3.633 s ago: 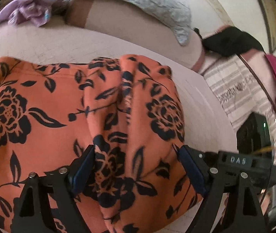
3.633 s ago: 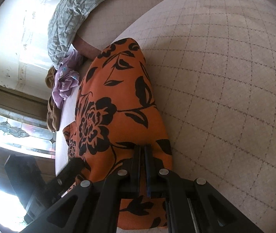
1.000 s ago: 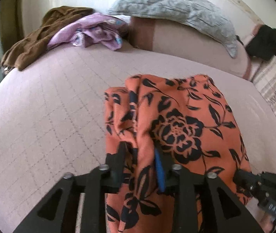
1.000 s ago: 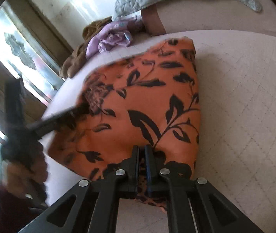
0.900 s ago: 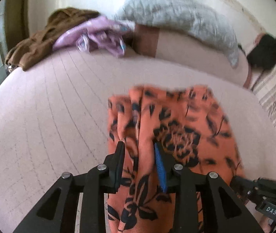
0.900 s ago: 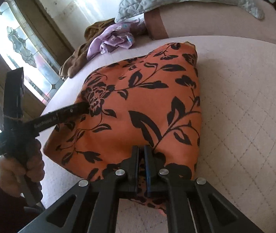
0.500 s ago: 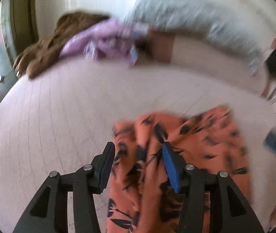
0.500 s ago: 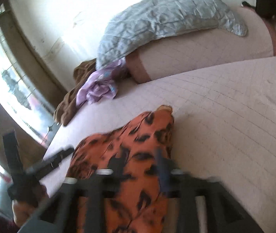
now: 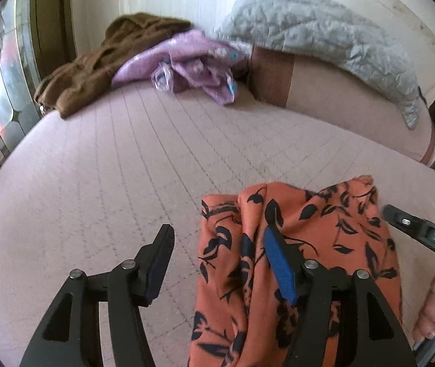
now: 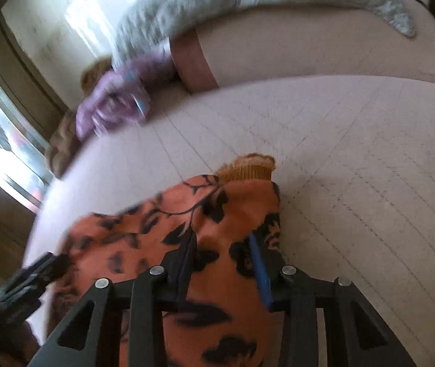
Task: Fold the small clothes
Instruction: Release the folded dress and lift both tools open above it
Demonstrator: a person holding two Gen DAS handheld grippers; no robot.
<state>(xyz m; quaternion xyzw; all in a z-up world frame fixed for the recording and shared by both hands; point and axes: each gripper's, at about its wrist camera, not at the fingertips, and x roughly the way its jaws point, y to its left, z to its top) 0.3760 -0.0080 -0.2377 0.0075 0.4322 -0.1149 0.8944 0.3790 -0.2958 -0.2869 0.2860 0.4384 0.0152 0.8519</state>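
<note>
An orange floral garment is lying folded and bunched on a pink quilted bed, toward the near edge of the mattress, its black flower print facing up. The left gripper is hovering over the garment's left border with its jaws standing wide apart; the blue-padded finger is sitting above the cloth, while the other is hanging over bare quilt beside it. The right gripper is poised over the same garment from the opposite side, its jaws also parted and gripping nothing, the fabric showing between and beneath them. A ribbed orange hem is poking out at the garment's far end. In the left wrist view, the right-hand tool is appearing at the garment's right border, with fingers wrapped around its handle. At the head of the bed, a purple garment is lying crumpled beside a brown garment near the far left corner. A grey quilted pillow is resting on a long pink bolster along the far edge. The right wrist view is blurring with motion.
</note>
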